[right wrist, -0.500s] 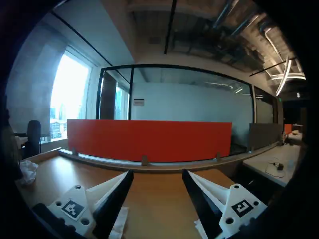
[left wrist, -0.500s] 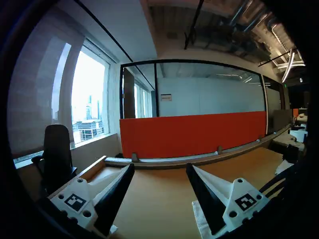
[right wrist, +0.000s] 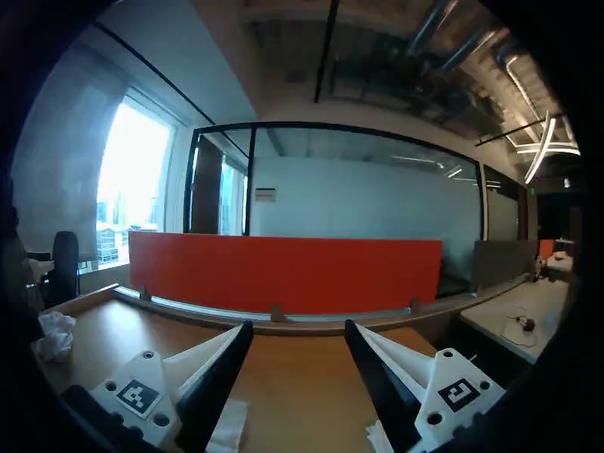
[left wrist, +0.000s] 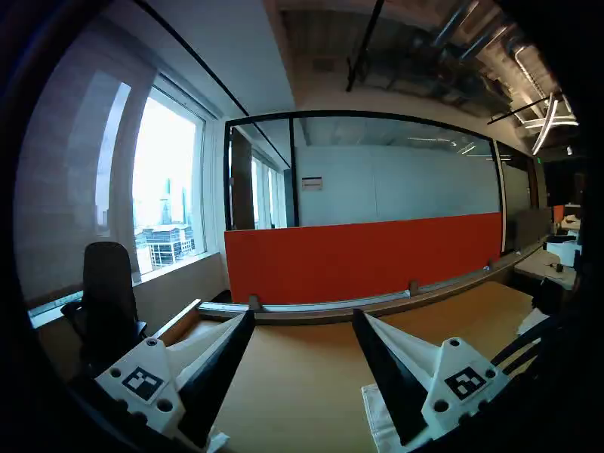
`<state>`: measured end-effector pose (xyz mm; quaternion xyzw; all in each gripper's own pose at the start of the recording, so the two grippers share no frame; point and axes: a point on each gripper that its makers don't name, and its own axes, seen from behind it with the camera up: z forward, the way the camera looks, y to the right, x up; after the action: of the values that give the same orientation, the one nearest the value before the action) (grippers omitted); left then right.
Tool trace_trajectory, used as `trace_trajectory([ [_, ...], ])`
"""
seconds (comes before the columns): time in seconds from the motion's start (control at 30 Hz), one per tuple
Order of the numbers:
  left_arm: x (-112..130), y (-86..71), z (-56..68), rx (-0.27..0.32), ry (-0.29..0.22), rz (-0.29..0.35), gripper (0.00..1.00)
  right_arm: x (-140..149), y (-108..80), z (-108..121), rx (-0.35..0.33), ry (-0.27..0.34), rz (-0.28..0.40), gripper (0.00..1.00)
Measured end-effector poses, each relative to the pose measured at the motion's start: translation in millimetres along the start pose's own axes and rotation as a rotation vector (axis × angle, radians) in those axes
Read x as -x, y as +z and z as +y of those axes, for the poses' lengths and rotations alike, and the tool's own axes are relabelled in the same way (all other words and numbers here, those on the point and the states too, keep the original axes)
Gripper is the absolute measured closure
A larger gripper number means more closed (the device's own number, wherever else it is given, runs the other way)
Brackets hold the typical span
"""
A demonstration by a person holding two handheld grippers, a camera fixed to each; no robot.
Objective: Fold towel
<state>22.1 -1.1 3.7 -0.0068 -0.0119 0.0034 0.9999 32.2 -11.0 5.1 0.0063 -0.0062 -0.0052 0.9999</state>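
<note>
In the left gripper view my left gripper (left wrist: 302, 370) stands open above the wooden desk (left wrist: 302, 377), nothing between its fingers. A corner of a white towel (left wrist: 375, 411) shows under its right finger, and a small white scrap (left wrist: 217, 440) under its left. In the right gripper view my right gripper (right wrist: 298, 374) is open too, held level over the desk (right wrist: 294, 385). White towel cloth (right wrist: 230, 423) lies below its left finger, with another bit (right wrist: 375, 436) below its right finger. Most of the towel is hidden beneath the grippers.
An orange divider panel (left wrist: 362, 257) runs along the desk's far edge, also seen as the orange panel (right wrist: 283, 273). A black office chair (left wrist: 106, 298) stands at the left by the window. A crumpled white cloth (right wrist: 54, 334) lies at the desk's left. A neighbouring desk (right wrist: 521, 313) sits at right.
Both views have shifted slightly, as both grippers tilted or rose a little. The fingers stay equally spread.
</note>
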Motion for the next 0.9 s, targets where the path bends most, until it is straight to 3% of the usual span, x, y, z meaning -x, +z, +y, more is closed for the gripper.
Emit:
trace_trajectory([
  [0.27, 10.5, 2.8, 8.1, 0.059, -0.006, -0.056, 0.04, -0.2, -0.7, -14.3, -0.053, -0.019, -0.035, 0.06],
  [0.57, 30.0, -2.4, 35.3, 0.197, 0.025, -0.151, 0.04, 12.9, -2.9, -37.5, -0.176, -0.074, -0.12, 0.06],
  [0.77, 39.7, -10.4, 56.3, 0.294, -0.004, -0.213, 0.04, 24.5, -9.3, -58.6, -0.297, -0.091, -0.196, 0.06],
  [0.9, 44.3, -14.7, 62.6, 0.331, -0.011, -0.237, 0.04, 27.2, -9.0, -62.6, -0.328, -0.094, -0.221, 0.06],
])
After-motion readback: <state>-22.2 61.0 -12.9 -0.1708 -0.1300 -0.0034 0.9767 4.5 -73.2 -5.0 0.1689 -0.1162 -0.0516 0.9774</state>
